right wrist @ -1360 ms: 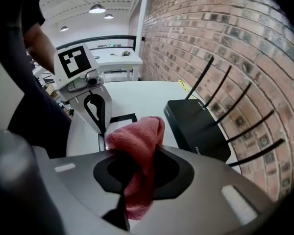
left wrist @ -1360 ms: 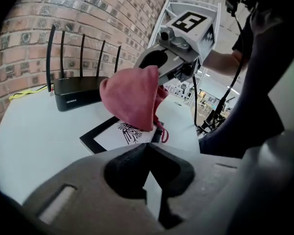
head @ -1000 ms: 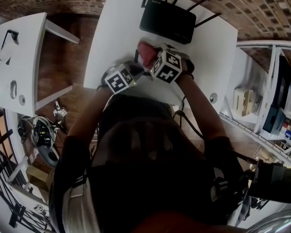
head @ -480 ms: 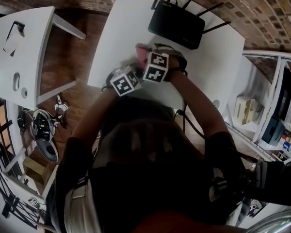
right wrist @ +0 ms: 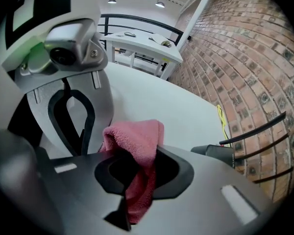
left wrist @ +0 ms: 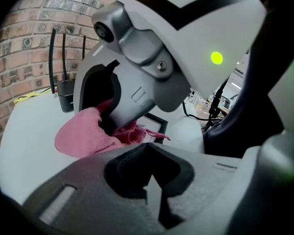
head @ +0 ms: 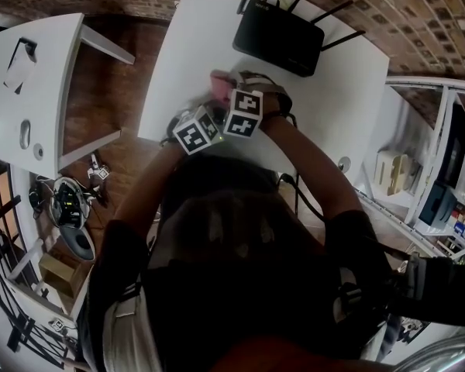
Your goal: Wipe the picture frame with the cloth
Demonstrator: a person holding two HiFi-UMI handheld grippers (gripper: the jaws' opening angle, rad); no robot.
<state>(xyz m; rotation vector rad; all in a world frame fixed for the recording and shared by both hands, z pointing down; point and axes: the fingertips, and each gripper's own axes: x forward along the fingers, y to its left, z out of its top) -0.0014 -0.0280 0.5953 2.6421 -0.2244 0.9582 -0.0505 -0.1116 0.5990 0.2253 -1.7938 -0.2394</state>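
The pink cloth [right wrist: 137, 136] hangs bunched between the jaws of my right gripper [right wrist: 134, 180], which have just been closing and now pinch it. In the head view the cloth [head: 219, 84] lies on the white table [head: 333, 107], just beyond the right gripper [head: 231, 99]. In the left gripper view a corner of the black picture frame [left wrist: 159, 124] shows flat on the table, behind the cloth [left wrist: 83, 133]. My left gripper [left wrist: 149, 180] is shut just short of the frame; I cannot make out anything between its jaws. Both grippers stand close together.
A black router [head: 277, 37] with upright antennas sits at the table's far end before a brick wall, with a yellow cable [right wrist: 220, 116] beside it. A second white table [head: 31, 76] stands to the left, shelving [head: 442, 169] to the right.
My right gripper has moved left and down with the cloth, closing up beside the left gripper. The left gripper has stayed where it was.
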